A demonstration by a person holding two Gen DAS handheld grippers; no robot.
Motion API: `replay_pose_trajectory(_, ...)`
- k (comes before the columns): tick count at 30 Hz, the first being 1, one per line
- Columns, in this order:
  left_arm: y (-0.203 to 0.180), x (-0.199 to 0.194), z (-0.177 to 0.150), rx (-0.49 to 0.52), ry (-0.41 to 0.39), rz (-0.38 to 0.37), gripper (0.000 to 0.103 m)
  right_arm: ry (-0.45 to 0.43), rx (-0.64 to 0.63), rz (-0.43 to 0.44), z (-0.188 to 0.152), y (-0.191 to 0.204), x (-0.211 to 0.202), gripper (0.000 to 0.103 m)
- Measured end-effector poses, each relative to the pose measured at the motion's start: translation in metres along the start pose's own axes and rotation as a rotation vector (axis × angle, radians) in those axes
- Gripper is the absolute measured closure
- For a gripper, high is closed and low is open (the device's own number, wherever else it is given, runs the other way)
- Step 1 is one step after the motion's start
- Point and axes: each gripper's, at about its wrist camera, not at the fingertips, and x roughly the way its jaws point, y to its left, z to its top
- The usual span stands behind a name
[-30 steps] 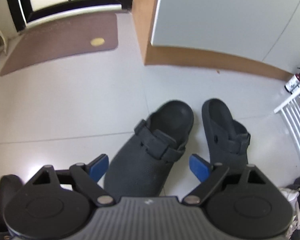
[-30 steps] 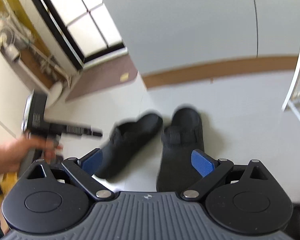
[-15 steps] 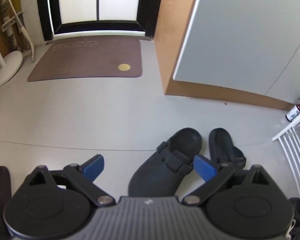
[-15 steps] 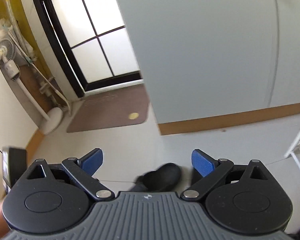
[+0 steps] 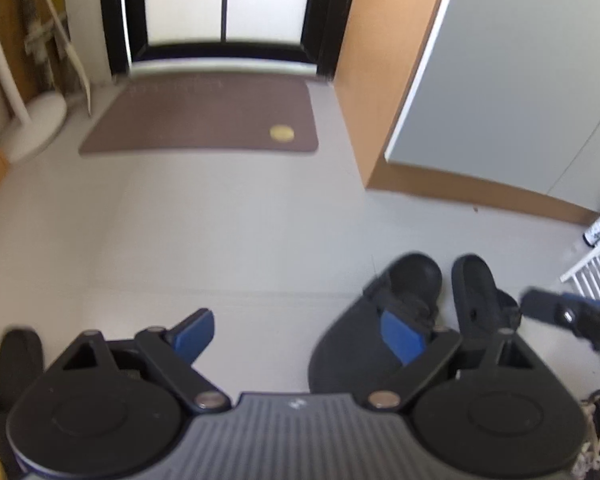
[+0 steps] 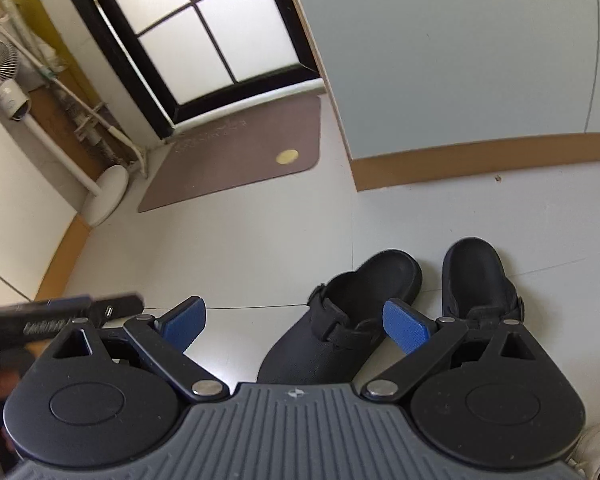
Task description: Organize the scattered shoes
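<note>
Floor (image 5: 228, 220): mostly bare ahead, door mat (image 5: 204, 120) farther off.
Clogs: left clog (image 6: 340, 320) angled, right clog (image 6: 476, 276) straight — side by side, no longer under the left gripper (image 5: 300, 336), which has pulled back.
Left jaws: wide, closing, empty.
Right gripper (image 6: 296, 324): jaws wide, empty — pair seems placed.

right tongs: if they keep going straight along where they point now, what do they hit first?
Probably the left black clog: its strap and heel sit between the open right tongs, nearer the right pad. Its mate stands further right, outside the line. Depth is unclear; they might land on bare floor.
</note>
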Motion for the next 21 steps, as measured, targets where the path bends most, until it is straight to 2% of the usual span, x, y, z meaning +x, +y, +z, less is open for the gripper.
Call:
replay_pose_trajectory(4,0.008,0.022,-0.011,-0.022,0.026,0.003,0.011,0.016,0.025,-0.007,-0.004,0.002,0.017,0.005)
replay_pose_trajectory(8,0.01,0.036,-0.013,0.001,0.03,0.009,0.011,0.044,0.004,0.014,-0.009,-0.001,0.034,0.005)
replay_pose_trajectory(10,0.009,0.041,-0.015,0.02,0.026,0.002,0.011,0.065,0.008,-0.006,-0.011,-0.007,0.045,0.005)
replay_pose_trajectory(16,0.005,0.044,-0.021,0.091,0.006,0.022,0.014,0.1,0.128,-0.009,-0.011,-0.034,0.069,0.005)
replay_pose_trajectory(21,0.008,0.057,-0.021,0.088,0.005,-0.002,0.014,0.131,0.137,-0.005,-0.024,-0.04,0.092,0.005)
